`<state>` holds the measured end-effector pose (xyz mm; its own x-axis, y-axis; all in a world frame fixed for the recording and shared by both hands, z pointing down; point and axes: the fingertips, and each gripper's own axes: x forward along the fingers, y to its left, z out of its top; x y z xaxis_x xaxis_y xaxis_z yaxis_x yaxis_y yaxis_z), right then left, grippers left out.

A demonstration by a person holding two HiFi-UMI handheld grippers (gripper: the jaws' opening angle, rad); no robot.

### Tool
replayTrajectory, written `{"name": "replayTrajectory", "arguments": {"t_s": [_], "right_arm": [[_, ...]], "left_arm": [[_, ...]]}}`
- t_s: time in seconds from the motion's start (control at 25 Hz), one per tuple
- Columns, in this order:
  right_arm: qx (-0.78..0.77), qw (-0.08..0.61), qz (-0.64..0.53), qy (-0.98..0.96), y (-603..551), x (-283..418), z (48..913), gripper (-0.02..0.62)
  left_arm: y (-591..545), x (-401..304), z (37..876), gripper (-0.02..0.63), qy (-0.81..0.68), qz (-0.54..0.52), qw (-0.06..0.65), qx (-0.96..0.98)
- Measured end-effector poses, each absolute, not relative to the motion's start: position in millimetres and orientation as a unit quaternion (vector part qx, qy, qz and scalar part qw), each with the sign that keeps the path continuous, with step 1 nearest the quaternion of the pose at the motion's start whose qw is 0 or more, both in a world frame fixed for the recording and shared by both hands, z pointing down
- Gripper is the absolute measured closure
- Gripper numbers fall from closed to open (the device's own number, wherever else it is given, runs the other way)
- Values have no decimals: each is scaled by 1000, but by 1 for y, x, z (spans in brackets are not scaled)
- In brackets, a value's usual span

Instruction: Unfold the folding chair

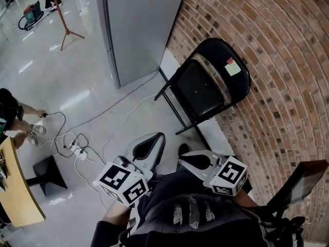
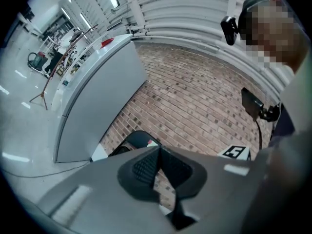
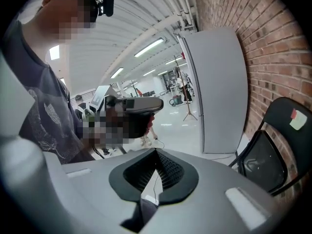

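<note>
Closest to the lens, a person in a dark shirt holds the left gripper (image 2: 159, 152) and the right gripper (image 3: 156, 156) low in front of the body, each topped by its marker cube (image 1: 123, 183), both with jaws pressed together and nothing between the ribbed pads. Ahead of them stands the black folding chair (image 1: 205, 84), propped against the brick wall (image 1: 277, 60) with a small sticker (image 1: 232, 67) on its rounded backrest and its feet on the pale floor (image 1: 77, 76) beside a tall grey cabinet (image 1: 139, 24). From the head view and the right gripper view the seat appears to lie close to the frame, so the chair looks folded, or very nearly so, though the steep angle leaves some doubt. Neither tool touches it; both are well apart from the frame, and the left gripper's own view shows only the top of the backrest beyond its closed tips. White cables (image 1: 118, 122) and a power strip (image 1: 77, 151) trail across the floor to the left of the person's path. By this reading the job is at its start: the approach, the grasp on backrest or seat, the swing of the seat down and the setting of all four feet remain to be done.
</note>
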<state>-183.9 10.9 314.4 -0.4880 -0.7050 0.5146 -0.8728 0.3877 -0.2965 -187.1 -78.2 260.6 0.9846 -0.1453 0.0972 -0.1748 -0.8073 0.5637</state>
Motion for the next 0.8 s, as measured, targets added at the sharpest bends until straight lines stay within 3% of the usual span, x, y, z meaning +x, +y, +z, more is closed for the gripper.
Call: {"name": "replayTrajectory", "arguments": {"t_s": [0.36, 0.8], "right_arm": [[473, 114, 280, -827, -18, -134, 318, 594], [491, -18, 319, -811, -19, 27, 338, 594]], "left_arm": [[-96, -148, 263, 604, -116, 41, 296, 947], [-88, -1, 245, 603, -119, 87, 258, 955]]}}
